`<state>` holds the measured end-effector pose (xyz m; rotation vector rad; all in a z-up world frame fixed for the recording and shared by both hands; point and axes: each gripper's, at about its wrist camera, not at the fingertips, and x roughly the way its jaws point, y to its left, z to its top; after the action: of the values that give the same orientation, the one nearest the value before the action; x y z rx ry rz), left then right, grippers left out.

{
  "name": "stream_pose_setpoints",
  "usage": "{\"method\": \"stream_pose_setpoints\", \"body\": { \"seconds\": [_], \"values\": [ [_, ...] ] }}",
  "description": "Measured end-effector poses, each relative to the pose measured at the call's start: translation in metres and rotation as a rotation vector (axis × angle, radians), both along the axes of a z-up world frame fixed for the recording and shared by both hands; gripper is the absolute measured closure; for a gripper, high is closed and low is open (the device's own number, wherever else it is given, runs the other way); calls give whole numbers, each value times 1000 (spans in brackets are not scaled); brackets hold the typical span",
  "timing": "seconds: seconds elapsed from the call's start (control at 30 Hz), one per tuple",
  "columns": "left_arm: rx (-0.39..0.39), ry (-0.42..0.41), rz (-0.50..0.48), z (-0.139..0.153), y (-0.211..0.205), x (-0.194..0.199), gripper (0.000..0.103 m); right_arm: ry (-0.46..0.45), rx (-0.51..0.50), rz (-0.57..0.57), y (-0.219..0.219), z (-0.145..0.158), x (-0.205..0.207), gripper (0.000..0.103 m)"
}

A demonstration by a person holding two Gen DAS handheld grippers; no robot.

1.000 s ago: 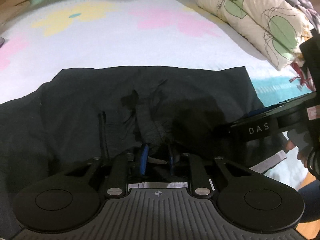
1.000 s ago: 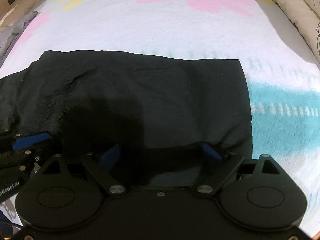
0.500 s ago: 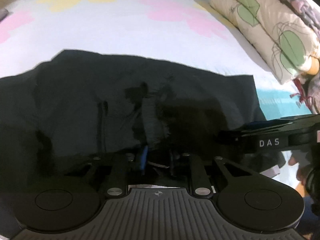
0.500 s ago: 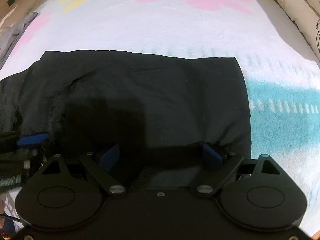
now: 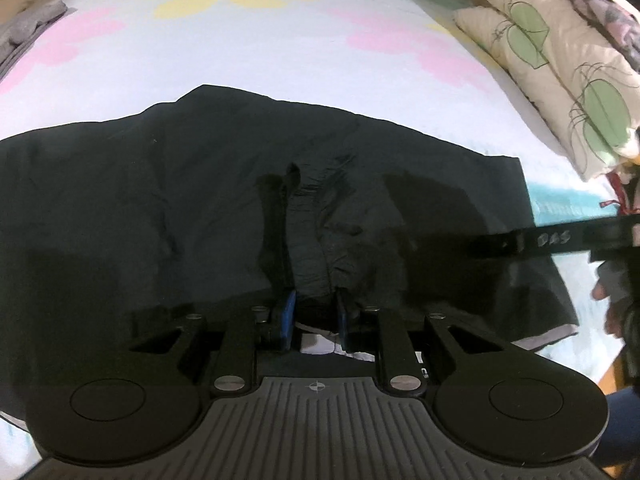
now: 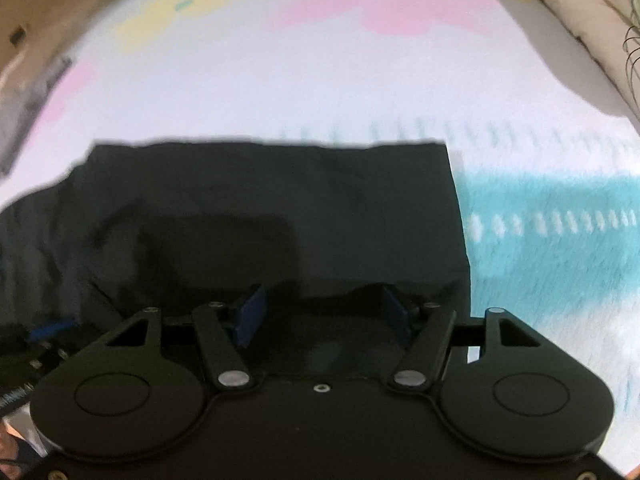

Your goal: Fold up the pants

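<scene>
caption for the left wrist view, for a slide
Left gripper pinching the near edge of black pants spread on a floral blanket.

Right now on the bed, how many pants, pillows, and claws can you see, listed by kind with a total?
Black pants: 1
Pillows: 2, a near pillow and a far pillow
Claws: 2, the left claw and the right claw
Total: 5

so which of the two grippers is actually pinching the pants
The left gripper: its blue pads are drawn close together on a bunched ridge of the black pants. The right gripper has its fingers spread wide apart over the cloth.
</scene>
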<state>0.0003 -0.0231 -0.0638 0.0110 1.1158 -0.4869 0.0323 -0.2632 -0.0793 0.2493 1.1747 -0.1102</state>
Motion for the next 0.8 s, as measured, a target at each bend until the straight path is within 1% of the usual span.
{"method": "stream_pose_setpoints", "body": {
  "seconds": [0.03,0.07,0.1,0.17,0.2,0.23,0.27,0.3,0.33,0.37,0.43,0.47,0.6,0.63,0.67,0.7,0.77,0.8],
  "values": [
    [-18,16,-14,0,0,0,82,15,-15,8,3,-4,2,31],
    [-16,16,-13,0,0,0,78,11,-40,18,6,-6,2,24],
    [-10,13,-9,-1,1,0,78,8,-60,25,9,-7,2,22],
    [2,3,-2,1,-2,1,72,13,-88,41,17,-11,4,16],
    [5,-7,2,4,-1,1,72,11,-99,46,20,-12,4,15],
    [1,-23,6,8,2,1,68,11,-105,47,23,-12,5,12],
    [-8,-37,15,12,6,2,61,13,-107,45,25,-13,6,9],
    [-12,-48,25,15,14,1,58,15,-106,43,28,-14,7,8],
    [-4,-68,45,18,19,2,55,17,-106,43,28,-16,7,5],
    [13,-95,66,22,24,3,55,19,-109,43,30,-17,8,4],
    [35,-139,106,29,36,4,55,23,-118,39,34,-19,9,1],
    [39,-154,127,32,44,5,53,25,-118,34,33,-19,8,1],
    [42,-172,219,42,76,7,51,13,-125,14,39,-20,8,0],
    [47,-182,257,44,87,6,50,12,-125,11,40,-20,9,0],
    [49,-186,290,45,96,5,45,13,-126,8,42,-21,10,0],
    [49,-187,329,45,105,3,43,14,-126,5,43,-21,11,0],
    [44,-178,411,43,125,-2,43,16,-126,2,44,-21,12,0],
    [43,-166,447,40,134,-4,43,15,-125,4,38,-20,4,0]
  ]
}}
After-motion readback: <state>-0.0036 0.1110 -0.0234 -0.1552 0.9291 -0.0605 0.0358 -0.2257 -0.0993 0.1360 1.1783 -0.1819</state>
